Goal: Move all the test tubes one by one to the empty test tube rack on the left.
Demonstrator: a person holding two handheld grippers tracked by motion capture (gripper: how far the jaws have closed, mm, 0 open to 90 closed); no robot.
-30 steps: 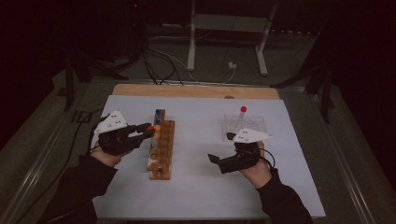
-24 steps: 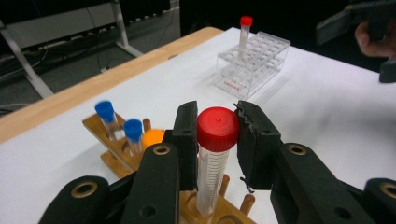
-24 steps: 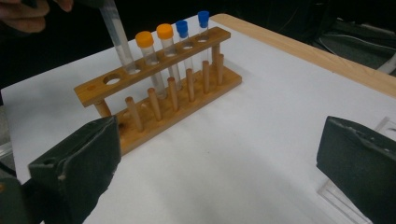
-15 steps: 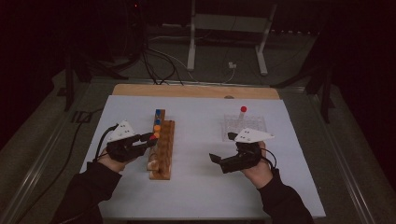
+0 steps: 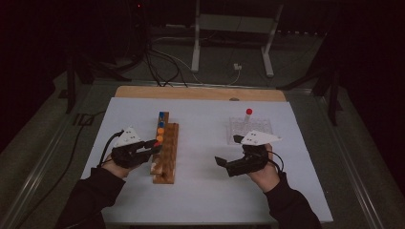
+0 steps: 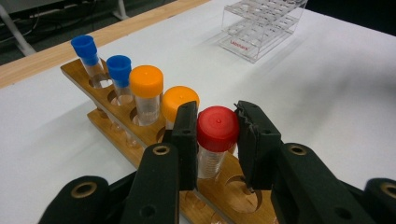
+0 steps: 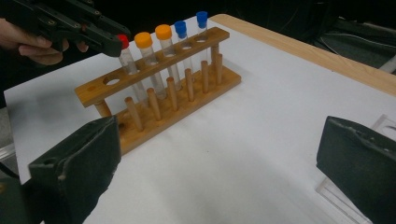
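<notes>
A wooden tube rack (image 5: pixel 166 162) stands left of centre on the white table. It holds two blue-capped tubes (image 6: pixel 119 69) and two orange-capped tubes (image 6: pixel 146 81) in a row. My left gripper (image 6: pixel 217 119) is shut on the red cap of a clear tube (image 6: pixel 215 135), which stands upright in the rack hole beside the orange ones. In the right gripper view the same red-capped tube (image 7: pixel 125 51) reaches down through the rack's top board (image 7: pixel 154 63). My right gripper (image 5: pixel 220 162) hovers open over bare table, with nothing between its jaws.
A clear plastic rack (image 5: pixel 250 130) sits at the back right with one red-capped tube (image 5: pixel 249 114) standing in it. A wooden strip (image 5: pixel 200 93) edges the table's far side. Beyond it are cables and a stand's legs on the floor.
My left gripper has sunk with the red-capped tube, so the tube now stands lower in the wooden rack. The right gripper has kept still.
</notes>
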